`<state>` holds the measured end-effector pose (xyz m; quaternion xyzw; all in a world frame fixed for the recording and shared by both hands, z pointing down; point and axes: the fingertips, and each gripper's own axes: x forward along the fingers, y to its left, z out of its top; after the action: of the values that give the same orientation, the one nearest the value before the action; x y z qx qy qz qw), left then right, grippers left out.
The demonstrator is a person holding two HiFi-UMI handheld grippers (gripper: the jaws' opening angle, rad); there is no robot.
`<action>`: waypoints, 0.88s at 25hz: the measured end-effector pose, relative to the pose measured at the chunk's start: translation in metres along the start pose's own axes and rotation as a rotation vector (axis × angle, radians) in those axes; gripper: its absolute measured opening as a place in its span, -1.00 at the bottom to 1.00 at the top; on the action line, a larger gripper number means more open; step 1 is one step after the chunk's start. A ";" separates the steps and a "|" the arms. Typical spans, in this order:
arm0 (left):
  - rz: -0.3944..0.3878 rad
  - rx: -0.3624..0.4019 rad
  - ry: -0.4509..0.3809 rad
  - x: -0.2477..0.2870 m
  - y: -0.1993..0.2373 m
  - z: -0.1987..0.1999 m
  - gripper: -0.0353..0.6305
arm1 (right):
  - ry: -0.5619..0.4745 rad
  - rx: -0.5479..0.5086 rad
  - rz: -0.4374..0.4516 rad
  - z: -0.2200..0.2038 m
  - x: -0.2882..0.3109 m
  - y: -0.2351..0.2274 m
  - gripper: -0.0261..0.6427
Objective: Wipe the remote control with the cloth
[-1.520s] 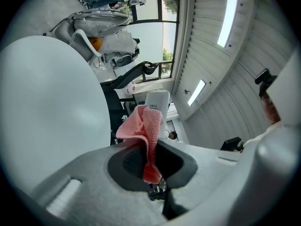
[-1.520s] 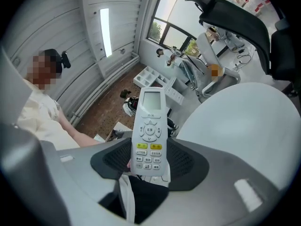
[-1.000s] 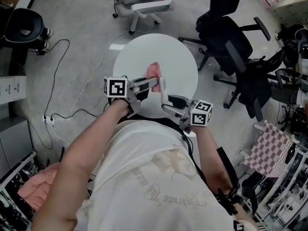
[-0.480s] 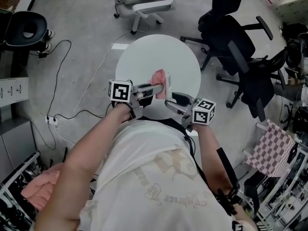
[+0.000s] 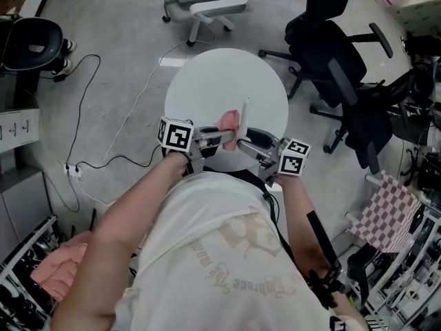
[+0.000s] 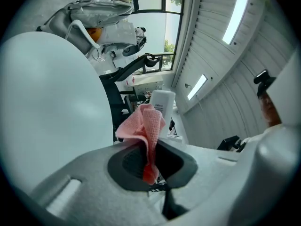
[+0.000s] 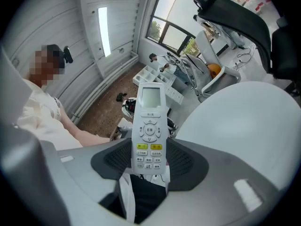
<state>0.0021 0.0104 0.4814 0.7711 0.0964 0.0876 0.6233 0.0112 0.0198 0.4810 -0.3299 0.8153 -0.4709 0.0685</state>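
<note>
My left gripper (image 5: 222,138) is shut on a pink cloth (image 5: 229,122), which bunches up out of the jaws (image 6: 143,128). A white remote control (image 7: 149,131) stands upright in my right gripper (image 5: 246,139), button face toward that gripper's camera, with the jaws shut on its lower end. In the head view the remote (image 5: 243,118) shows edge-on, with the cloth pressed up beside it over the near part of the round white table (image 5: 207,81). From the left gripper view the remote's top (image 6: 162,102) pokes up just behind the cloth. The cloth is hidden in the right gripper view.
Black office chairs (image 5: 337,67) stand to the right of the table and a white chair (image 5: 213,9) beyond it. A cable (image 5: 89,136) runs over the floor at the left. A checkered cloth (image 5: 386,212) hangs at the right, a pink bundle (image 5: 52,271) lies lower left.
Both grippers have drawn together and toward the table's near edge. The cloth has come up against the remote, which now stands edge-on to the head view.
</note>
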 end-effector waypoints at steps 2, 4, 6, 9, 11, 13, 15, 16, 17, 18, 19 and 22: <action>0.007 -0.003 -0.003 0.000 0.002 0.000 -0.82 | -0.029 0.014 0.017 0.006 0.002 0.004 -0.21; 0.005 -0.013 -0.009 0.002 0.004 0.003 -0.82 | -0.055 0.029 0.013 0.013 0.003 0.002 -0.21; 0.007 -0.018 0.009 0.005 0.005 0.004 -0.82 | -0.083 0.040 -0.007 0.021 0.003 -0.006 -0.21; 0.015 -0.029 0.041 0.010 0.008 -0.001 -0.82 | -0.114 0.056 -0.055 0.029 0.000 -0.021 -0.21; 0.016 -0.046 0.048 0.014 0.011 -0.005 -0.82 | -0.124 0.072 -0.085 0.030 -0.003 -0.033 -0.21; 0.018 -0.061 0.054 0.018 0.014 -0.010 -0.82 | -0.124 0.089 -0.116 0.029 -0.005 -0.046 -0.21; 0.026 -0.070 0.060 0.022 0.016 -0.017 -0.82 | -0.114 0.102 -0.149 0.025 -0.006 -0.060 -0.21; 0.030 -0.073 0.062 0.024 0.017 -0.021 -0.82 | -0.104 0.108 -0.168 0.022 -0.007 -0.067 -0.21; 0.037 -0.076 0.065 0.026 0.018 -0.024 -0.82 | -0.091 0.112 -0.188 0.020 -0.007 -0.073 -0.21; 0.047 -0.078 0.067 0.027 0.020 -0.027 -0.82 | -0.076 0.115 -0.213 0.018 -0.007 -0.081 -0.21; 0.062 -0.078 0.065 0.027 0.023 -0.030 -0.82 | -0.056 0.118 -0.241 0.015 -0.008 -0.089 -0.21; 0.156 -0.070 0.027 0.020 0.042 -0.031 -0.82 | 0.053 0.102 -0.334 0.001 -0.010 -0.117 -0.21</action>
<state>0.0149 0.0366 0.5289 0.7528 0.0414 0.1494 0.6397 0.0747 -0.0147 0.5733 -0.4446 0.7256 -0.5250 -0.0155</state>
